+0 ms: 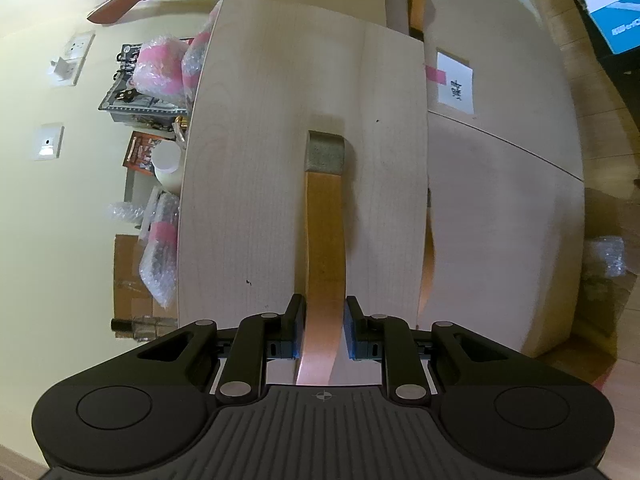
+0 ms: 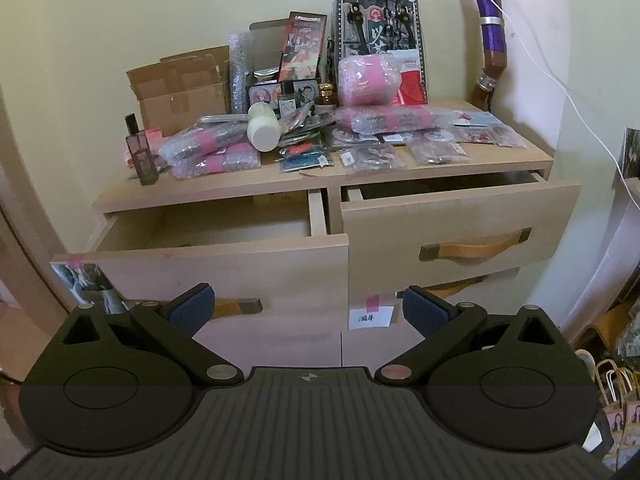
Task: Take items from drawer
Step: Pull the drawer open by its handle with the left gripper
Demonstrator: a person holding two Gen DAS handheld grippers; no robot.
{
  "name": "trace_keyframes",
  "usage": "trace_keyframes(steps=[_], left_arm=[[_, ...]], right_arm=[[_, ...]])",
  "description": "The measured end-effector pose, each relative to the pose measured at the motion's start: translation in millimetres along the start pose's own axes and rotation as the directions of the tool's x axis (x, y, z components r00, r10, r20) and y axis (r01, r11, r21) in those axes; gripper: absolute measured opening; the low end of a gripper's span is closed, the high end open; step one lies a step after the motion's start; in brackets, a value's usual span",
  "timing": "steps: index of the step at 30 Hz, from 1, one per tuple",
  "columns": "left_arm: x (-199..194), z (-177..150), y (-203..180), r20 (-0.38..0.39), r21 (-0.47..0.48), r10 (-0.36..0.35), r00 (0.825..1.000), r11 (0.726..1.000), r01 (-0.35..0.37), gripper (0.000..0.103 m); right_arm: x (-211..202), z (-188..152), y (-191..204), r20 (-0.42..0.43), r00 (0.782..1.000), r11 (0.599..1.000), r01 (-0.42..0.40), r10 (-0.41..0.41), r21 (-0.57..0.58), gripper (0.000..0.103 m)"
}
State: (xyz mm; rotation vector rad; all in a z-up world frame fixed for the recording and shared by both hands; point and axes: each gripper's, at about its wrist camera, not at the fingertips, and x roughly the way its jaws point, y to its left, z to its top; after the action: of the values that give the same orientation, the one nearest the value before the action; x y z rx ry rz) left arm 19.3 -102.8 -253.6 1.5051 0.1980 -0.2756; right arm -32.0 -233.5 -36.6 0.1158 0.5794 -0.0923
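Note:
In the left wrist view my left gripper [image 1: 324, 308] is turned sideways and shut on the tan leather strap handle [image 1: 324, 232] of a light wood drawer front [image 1: 248, 180], one pad against each edge of the strap. The right wrist view shows the chest with both top drawers pulled out. The left drawer [image 2: 224, 268] stands out further, and the part of its inside that shows is bare. The right drawer [image 2: 460, 216] holds something dark [image 2: 400, 190]. My right gripper [image 2: 306, 304] is open and holds nothing, in front of the chest and apart from it.
The chest top [image 2: 536, 156] is crowded with pink bubble-wrapped packets [image 2: 368, 80], a white bottle [image 2: 262, 126], a dark bottle [image 2: 142, 154] and a cardboard box [image 2: 180, 88]. A white label [image 2: 370, 316] with pink tape marks the lower right drawer. Paper bags [image 2: 616, 396] stand at the right.

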Motion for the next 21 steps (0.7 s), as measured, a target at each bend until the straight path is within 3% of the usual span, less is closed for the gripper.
trace_keyframes(steps=[21], left_arm=[[-79.1,-3.8,-16.9,0.0,-0.041,-0.04,0.999,0.998,0.04,0.019]], right_arm=[[-62.2,-41.6,22.1,0.023,1.0,0.999,0.005,-0.005,0.034,0.103]])
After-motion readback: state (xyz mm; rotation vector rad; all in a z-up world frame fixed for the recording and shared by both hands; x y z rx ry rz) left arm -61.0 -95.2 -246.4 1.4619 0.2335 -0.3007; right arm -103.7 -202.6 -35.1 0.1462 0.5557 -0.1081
